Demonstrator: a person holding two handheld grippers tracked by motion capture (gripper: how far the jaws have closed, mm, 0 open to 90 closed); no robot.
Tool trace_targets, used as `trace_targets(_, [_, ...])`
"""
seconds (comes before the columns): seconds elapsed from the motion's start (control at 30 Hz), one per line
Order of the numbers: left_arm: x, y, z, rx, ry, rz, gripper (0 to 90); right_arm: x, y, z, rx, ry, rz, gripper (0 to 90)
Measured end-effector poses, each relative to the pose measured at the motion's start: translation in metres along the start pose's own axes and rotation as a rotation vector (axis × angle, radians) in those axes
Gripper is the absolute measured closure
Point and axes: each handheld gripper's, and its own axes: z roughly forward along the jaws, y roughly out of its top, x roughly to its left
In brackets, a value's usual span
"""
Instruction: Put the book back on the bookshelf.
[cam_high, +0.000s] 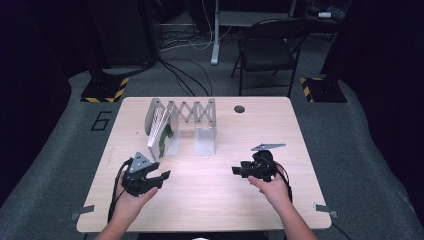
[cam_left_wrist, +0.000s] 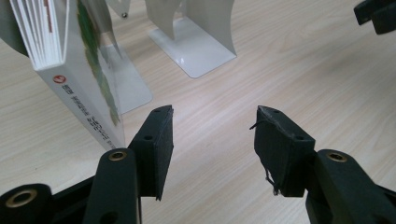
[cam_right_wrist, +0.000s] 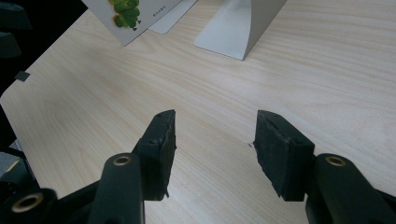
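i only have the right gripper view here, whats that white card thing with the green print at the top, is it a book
Observer: Yes, a book; the left gripper view shows its page edges and a printed spine.
Operator: is it standing or lying flat
Observer: Standing but tilted; in the high view it leans against the left end panel of an expanding rack.
Operator: where's the other gripper relative to it
Observer: The left gripper sits open on the near side of the book, not touching it.
Operator: anything else in the rack
Observer: No, the slots to the right of the book hold nothing, as far as the high view shows.
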Motion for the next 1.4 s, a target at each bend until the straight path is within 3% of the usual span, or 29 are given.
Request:
trace_targets(0.27, [-0.001,-0.011,0.004,-0.002,-0.051,0.018,47.1,0.001,0.0,0.0,0.0,0.002,0.0,48.1])
trace_targets(0.47, [0.0,-0.019,0.013,0.005,-0.063,0.01,47.1,0.0,-0.001,0.001,0.004,-0.001,-0.007,48.1])
trace_targets(0.67, [-0.002,-0.028,0.022,0.038,-0.087,0.031,46.9,0.0,-0.002,0.003,0.007,-0.009,-0.008,48.0])
trace_targets(0.93, [-0.002,-0.041,0.038,0.114,-0.091,0.048,46.9,-0.002,-0.003,0.002,0.005,-0.026,-0.012,47.9])
trace_targets(1.23, [-0.006,-0.042,0.049,0.122,-0.103,0.091,46.3,-0.005,-0.005,0.007,0.022,-0.063,-0.042,47.7])
trace_targets(1.4, [-0.008,-0.041,0.052,0.118,-0.073,0.111,45.1,-0.01,-0.007,0.008,0.028,-0.085,-0.046,47.7])
